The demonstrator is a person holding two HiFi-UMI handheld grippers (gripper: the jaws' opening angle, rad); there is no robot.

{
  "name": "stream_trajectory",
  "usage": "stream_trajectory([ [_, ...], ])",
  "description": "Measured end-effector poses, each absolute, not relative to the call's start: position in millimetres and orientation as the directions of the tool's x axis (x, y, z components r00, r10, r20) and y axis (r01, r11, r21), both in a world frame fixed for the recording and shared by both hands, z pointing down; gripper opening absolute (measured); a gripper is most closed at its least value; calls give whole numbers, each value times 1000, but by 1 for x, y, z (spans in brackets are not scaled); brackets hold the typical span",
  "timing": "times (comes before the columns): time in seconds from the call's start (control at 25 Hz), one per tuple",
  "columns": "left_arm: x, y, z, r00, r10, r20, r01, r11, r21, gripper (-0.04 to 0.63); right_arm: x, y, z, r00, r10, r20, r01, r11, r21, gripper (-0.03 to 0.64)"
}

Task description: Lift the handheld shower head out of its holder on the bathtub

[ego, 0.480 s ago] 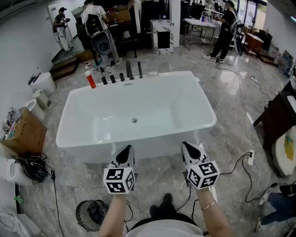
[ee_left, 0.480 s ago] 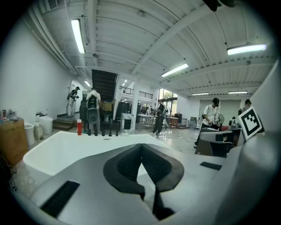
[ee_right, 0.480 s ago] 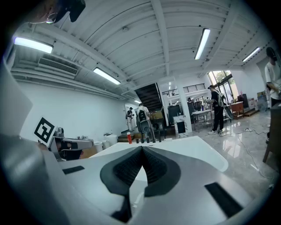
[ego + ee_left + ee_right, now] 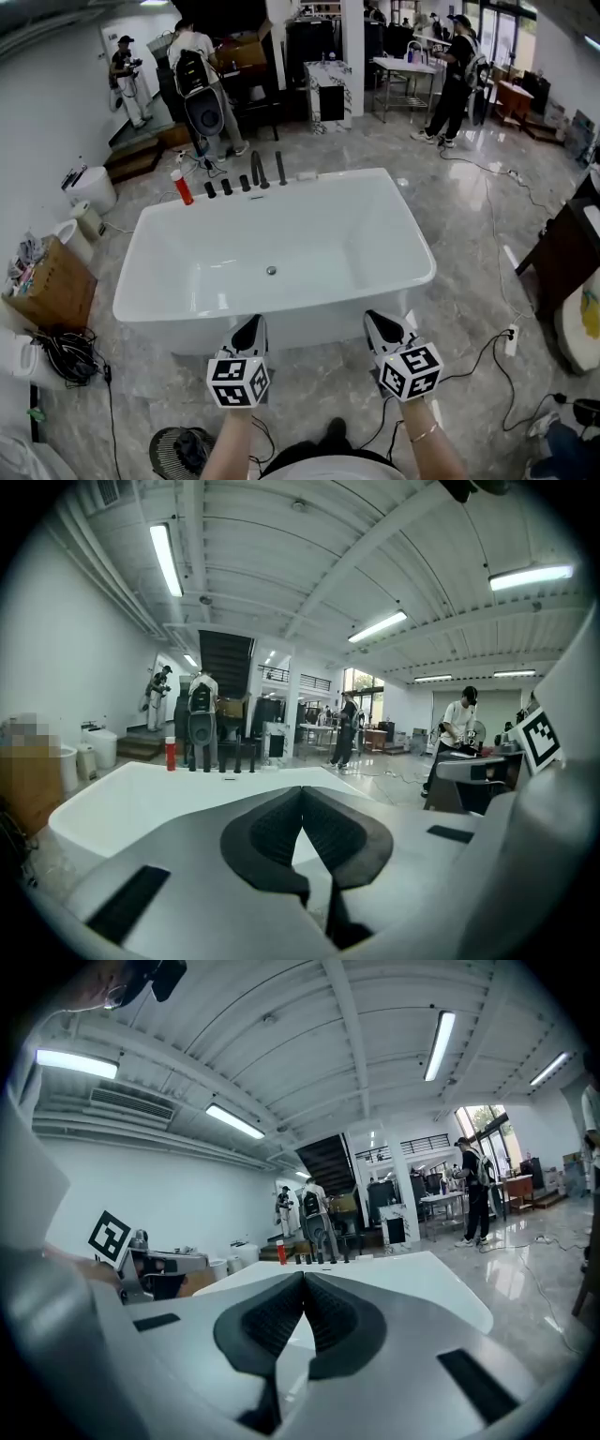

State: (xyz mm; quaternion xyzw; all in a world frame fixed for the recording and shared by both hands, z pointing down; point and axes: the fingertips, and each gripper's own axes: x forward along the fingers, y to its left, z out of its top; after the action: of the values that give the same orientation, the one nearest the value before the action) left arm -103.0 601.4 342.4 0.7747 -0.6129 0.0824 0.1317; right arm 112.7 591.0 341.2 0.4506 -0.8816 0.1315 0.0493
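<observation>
A white bathtub [image 4: 150, 309] fills the middle of the head view. A row of black fittings [image 4: 246, 181] stands on its far rim, and the slim upright rod at the row's right end [image 4: 280, 169] looks like the handheld shower head in its holder. The same row shows small and far in the left gripper view [image 4: 220, 759] and the right gripper view [image 4: 319, 1258]. My left gripper [image 4: 250, 328] and right gripper [image 4: 377, 323] hover side by side at the tub's near rim. Both are shut and hold nothing, far from the fittings.
A red bottle [image 4: 182, 187] stands left of the fittings. A cardboard box [image 4: 52, 286] and white sanitary ware [image 4: 89, 187] lie to the left, with cables [image 4: 66, 356] and a fan [image 4: 183, 441] on the floor. A dark cabinet [image 4: 567, 244] is on the right. People [image 4: 455, 66] stand behind.
The tub sits a little lower and nearer in the head view. Both grippers stay shut at its near rim, side by side as before.
</observation>
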Motion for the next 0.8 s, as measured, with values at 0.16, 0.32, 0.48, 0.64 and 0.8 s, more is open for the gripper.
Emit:
stream_trajectory([
  [0.16,-91,588,333,214,-937,275,-976,-193,100,20,122,579,331,-603,-775,188,-797,577,-177,6],
  [0.32,-83,572,334,197,-940,278,-980,-180,83,20,129,563,337,-600,-776,194,-799,570,-191,6],
  [0.48,-89,539,334,193,-939,286,-981,-180,73,20,115,532,336,-612,-769,186,-790,582,-195,6],
  [0.64,-101,484,336,195,-939,285,-981,-180,76,20,98,481,338,-618,-763,188,-785,586,-202,6],
  [0.8,-126,409,347,204,-937,282,-979,-188,84,21,76,410,346,-607,-770,196,-794,574,-202,6],
])
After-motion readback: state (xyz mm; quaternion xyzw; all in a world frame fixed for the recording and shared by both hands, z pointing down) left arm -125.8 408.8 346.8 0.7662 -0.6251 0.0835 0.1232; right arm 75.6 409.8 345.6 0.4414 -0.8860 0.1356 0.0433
